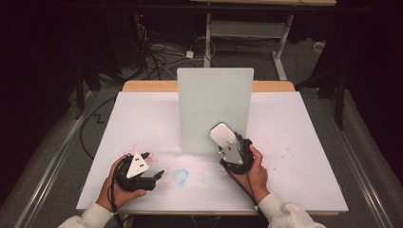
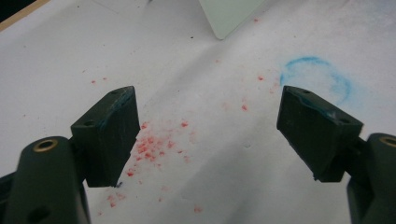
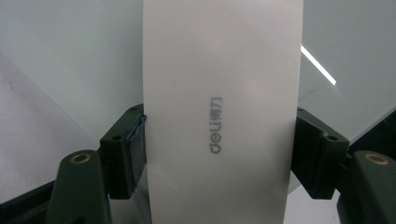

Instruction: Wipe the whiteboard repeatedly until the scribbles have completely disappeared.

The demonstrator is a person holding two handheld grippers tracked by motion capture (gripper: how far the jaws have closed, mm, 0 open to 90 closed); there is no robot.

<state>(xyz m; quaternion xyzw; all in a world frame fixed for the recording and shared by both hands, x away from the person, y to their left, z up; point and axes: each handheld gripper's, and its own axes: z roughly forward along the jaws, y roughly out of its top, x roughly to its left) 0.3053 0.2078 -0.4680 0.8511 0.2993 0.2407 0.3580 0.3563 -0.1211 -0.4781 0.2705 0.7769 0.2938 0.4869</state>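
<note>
Nearest to me, at the bottom of the high view, my two sleeved forearms come in over the front edge of the worktop (image 1: 294,190), which is covered by a large white sheet with a strip of bare wood showing along its far edge. Standing upright on the middle of that sheet is a pale green-white board (image 1: 215,102), the biggest thing on it, its lower edge resting on the paper.

My right hand (image 1: 255,171) holds the right gripper (image 1: 234,147) in front of the board's lower right part. Its jaws are closed on a white board eraser (image 1: 222,134), pinching it by its two long sides; in the right gripper view the eraser (image 3: 219,93) runs up between the pads with a grey "deli" logo on its face, and the board lies behind it. Whether the eraser's far end touches the board I cannot tell.

My left hand (image 1: 119,183) holds the left gripper (image 1: 153,166) low over the sheet, well apart from the board, to the left of its bottom corner. Its jaws stand wide open with nothing between them, as the left gripper view shows.

On the paper just right of the left gripper is a smudged blue ring (image 1: 181,175), and a scatter of small red specks (image 2: 152,147) lies under and around the left jaws. Fainter red specks (image 1: 280,154) dot the sheet to the right of my right hand.
</note>
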